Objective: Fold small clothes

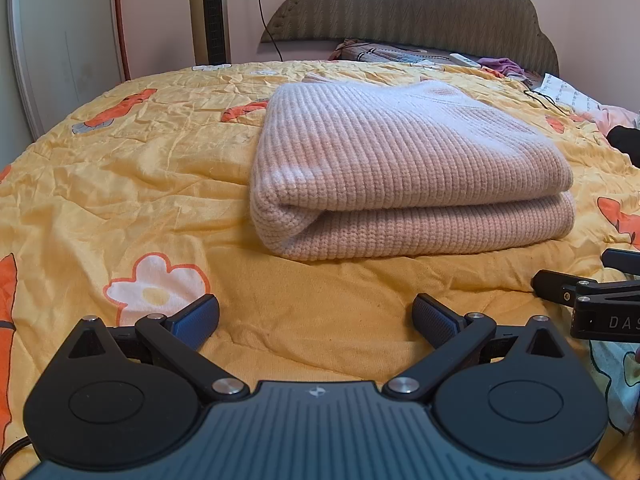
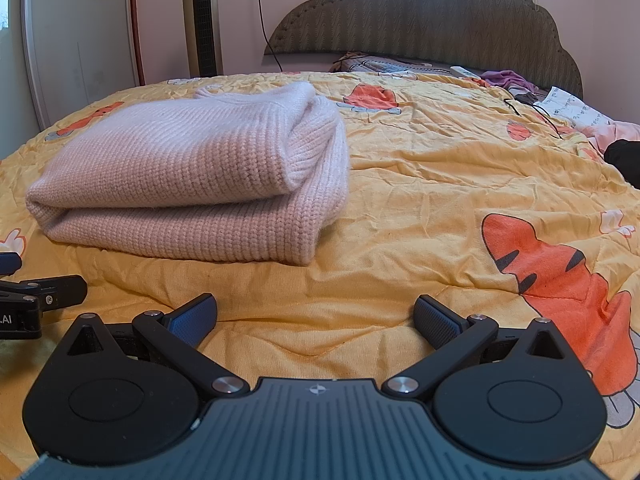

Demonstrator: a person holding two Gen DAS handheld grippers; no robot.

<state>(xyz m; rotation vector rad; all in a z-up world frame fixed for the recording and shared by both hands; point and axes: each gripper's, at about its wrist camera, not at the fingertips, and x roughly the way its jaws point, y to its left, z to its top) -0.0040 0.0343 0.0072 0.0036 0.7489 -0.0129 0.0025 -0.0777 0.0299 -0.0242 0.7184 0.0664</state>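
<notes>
The pink knit sweater (image 1: 400, 160) lies folded mid-bed on the yellow quilt (image 1: 140, 168), probably soft, bulky, springy. Left gripper (image 1: 316, 316) and right gripper (image 2: 316, 316) hover wide, empty, near it. Pinch its thick folded edge.

Open quilt in front of both grippers, one folded knit in the way

A bare strip of the yellow cartoon-print quilt (image 1: 132, 184) lies between the folded pale pink ribbed knit sweater (image 1: 400, 168) and both sets of wide-apart jaws. Left of the sweater and to its right (image 2: 460, 168) the bed is unobstructed; loose clothes and a thin black cable (image 2: 532, 114) crowd the quilted grey headboard (image 2: 432, 20).
</notes>
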